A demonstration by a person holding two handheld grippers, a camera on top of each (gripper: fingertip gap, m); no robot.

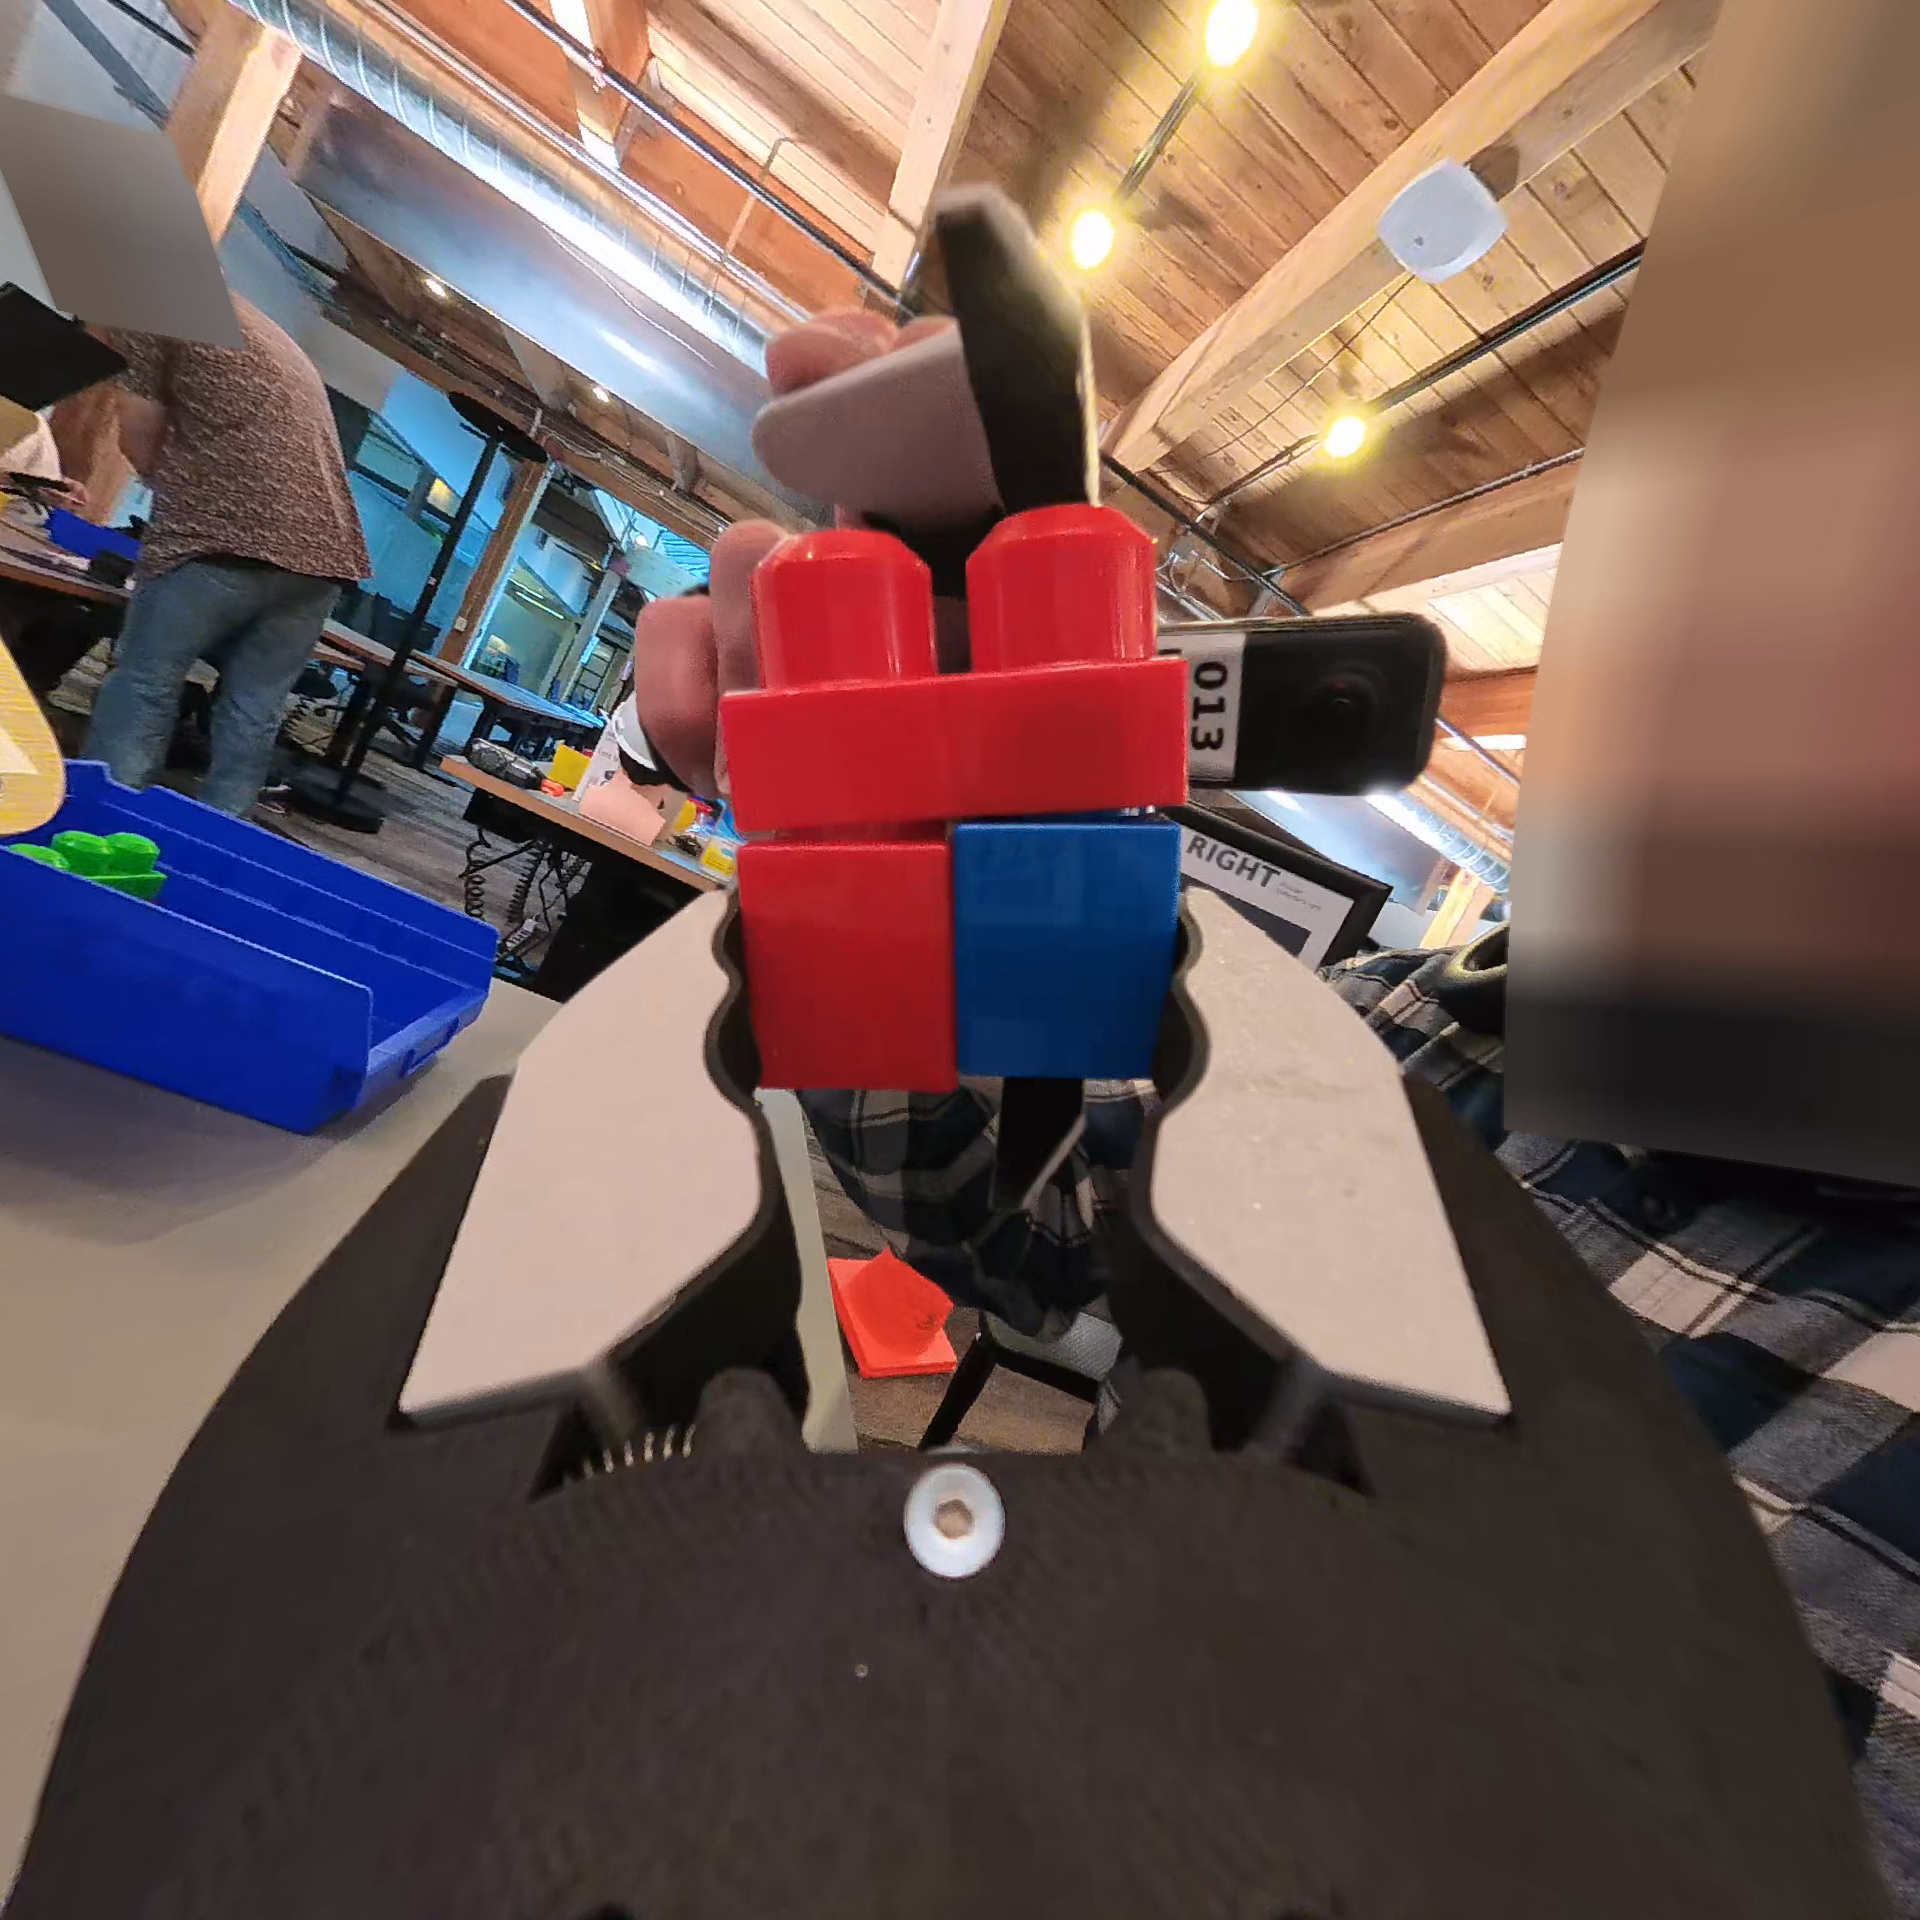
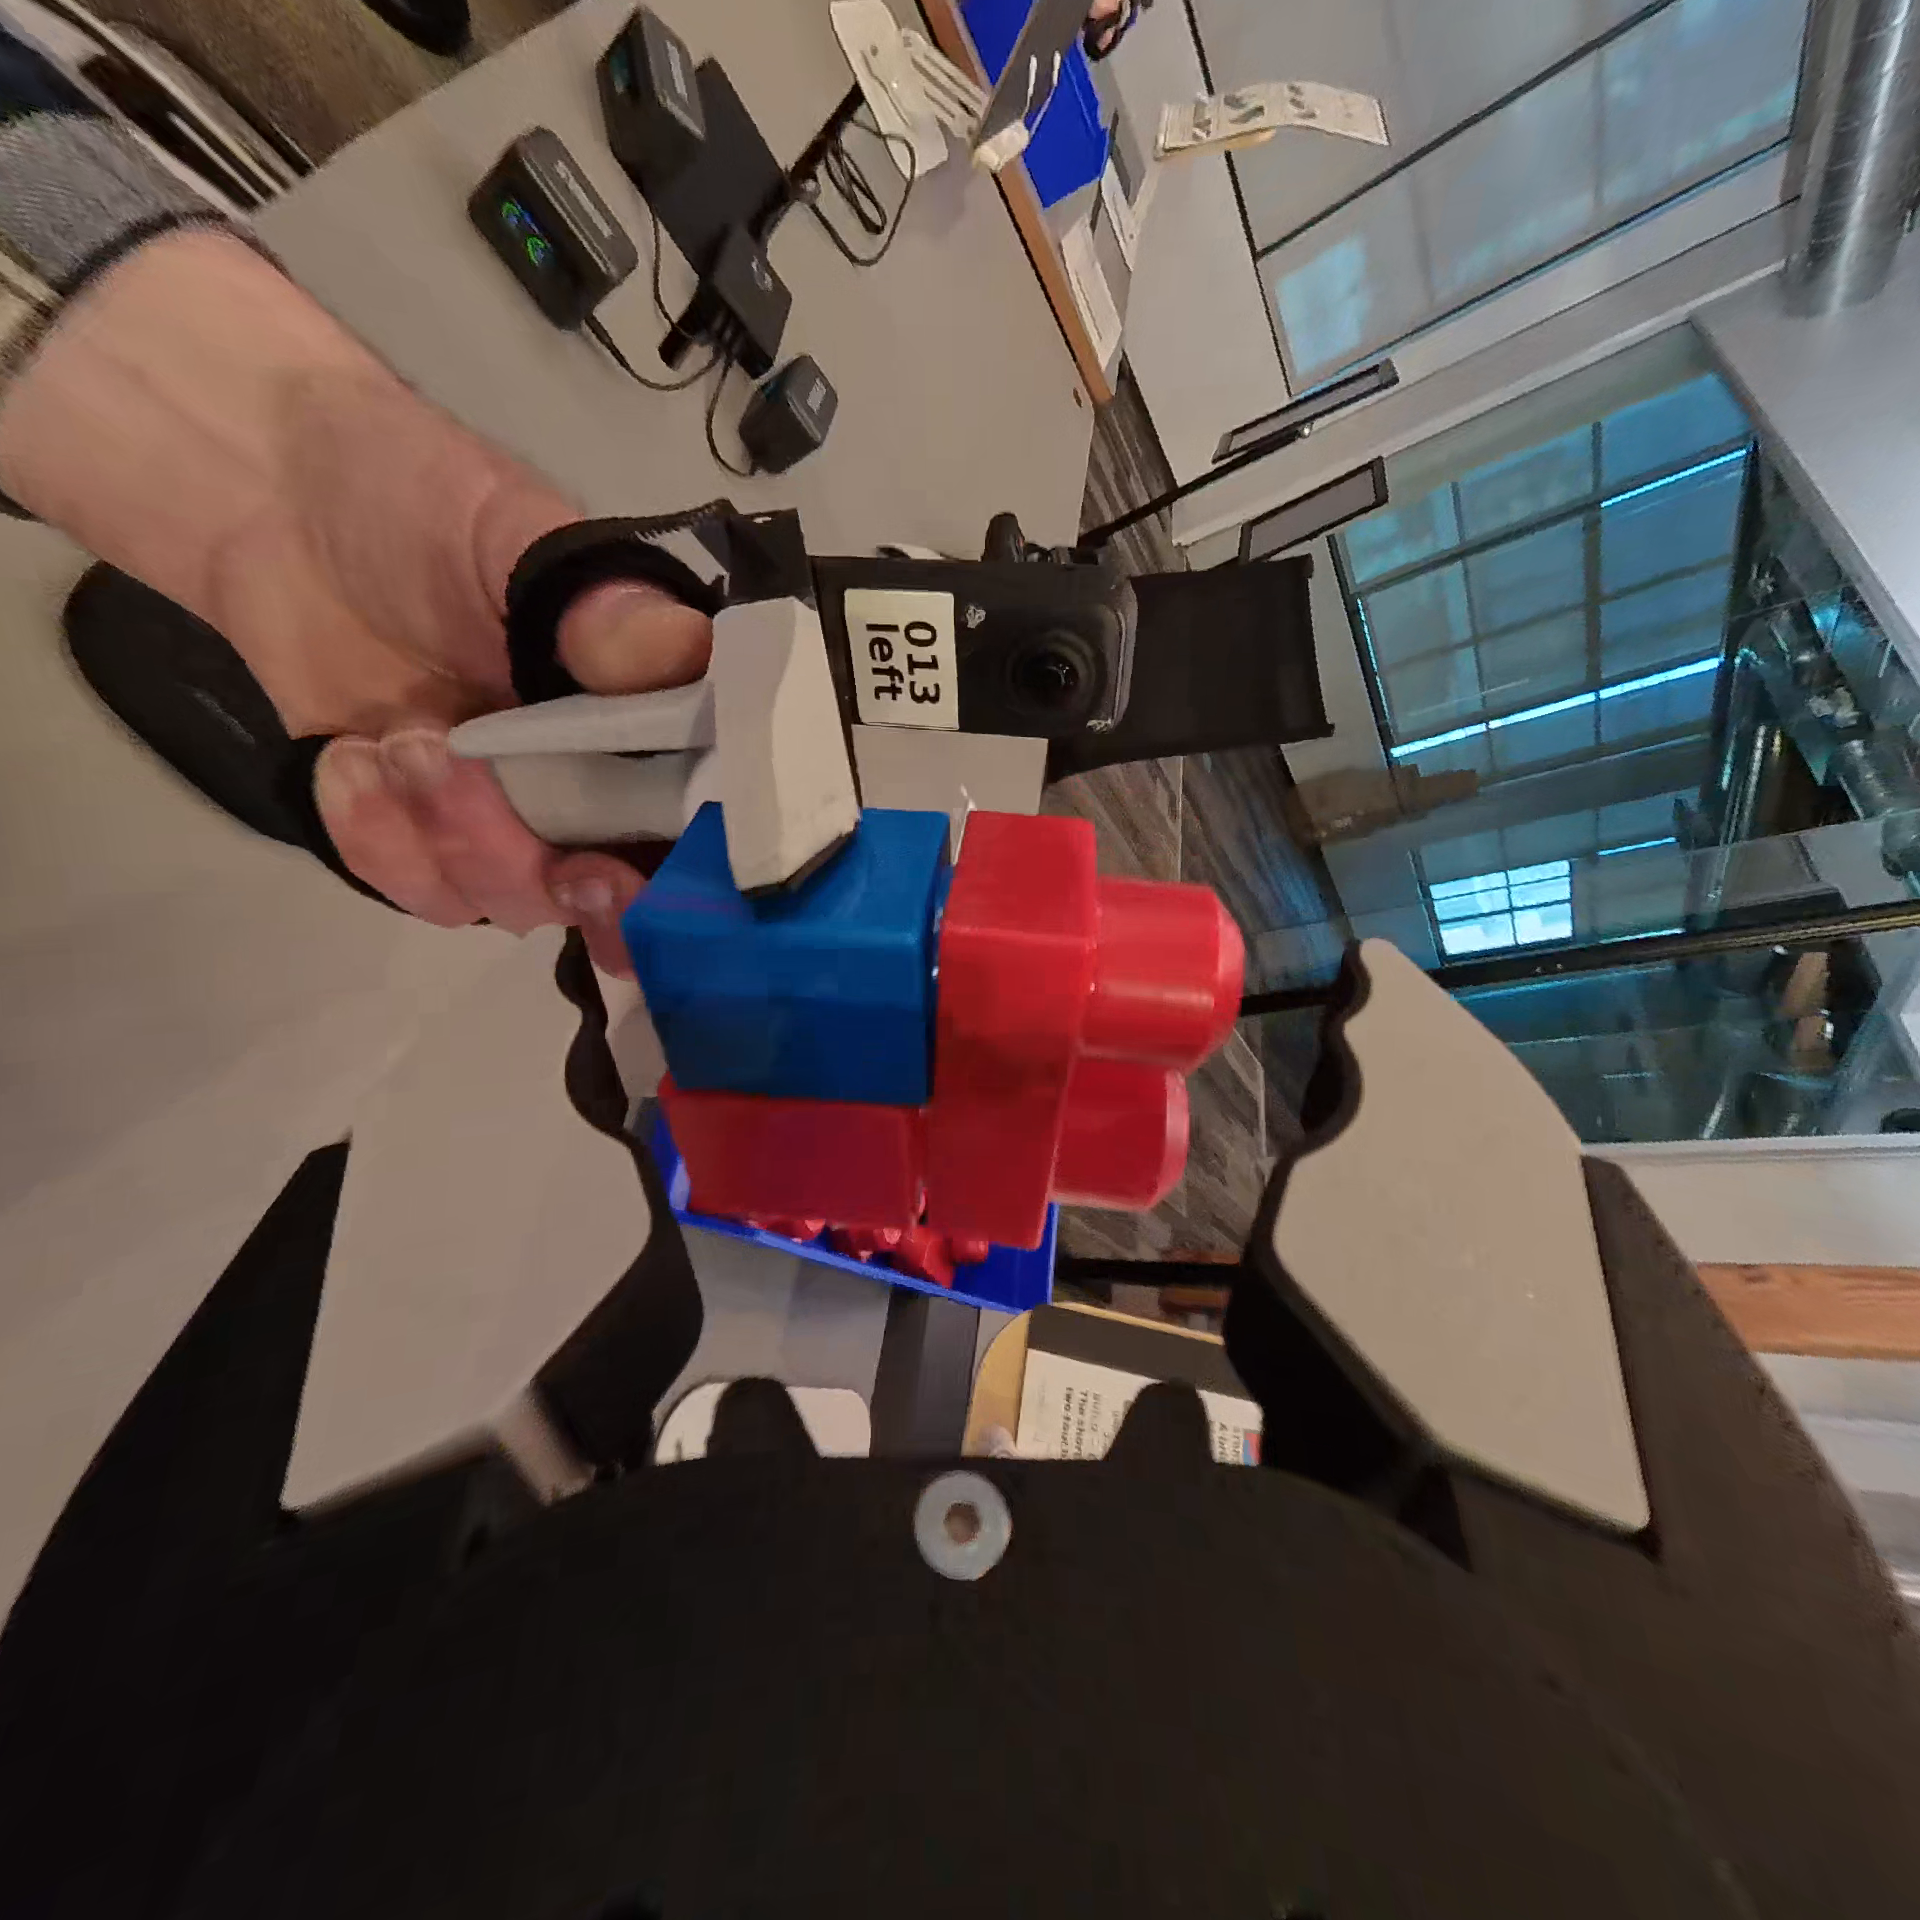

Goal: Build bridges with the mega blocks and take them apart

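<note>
My left gripper (image 1: 956, 966) is shut on a small bridge of mega blocks held up in the air. Its pads press on a red block (image 1: 847, 966) and a blue block (image 1: 1065, 945) that sit side by side. A red two-stud block (image 1: 951, 743) spans their tops. In the right wrist view the same blue block (image 2: 790, 987) and red top block (image 2: 1013, 1029) lie between the wide-open fingers of my right gripper (image 2: 966, 1018). Its right finger (image 2: 1455, 1143) stands well clear of the studs. A left gripper finger (image 2: 779, 748) presses on the blue block.
A blue bin (image 1: 239, 977) with green blocks (image 1: 104, 857) sits on the grey table to the left. A person (image 1: 229, 499) stands farther back. Chargers and cables (image 2: 665, 239) lie on the table. A blue tray (image 2: 997, 1273) with red blocks is below the bridge. The grippers are tip to tip, or close to it.
</note>
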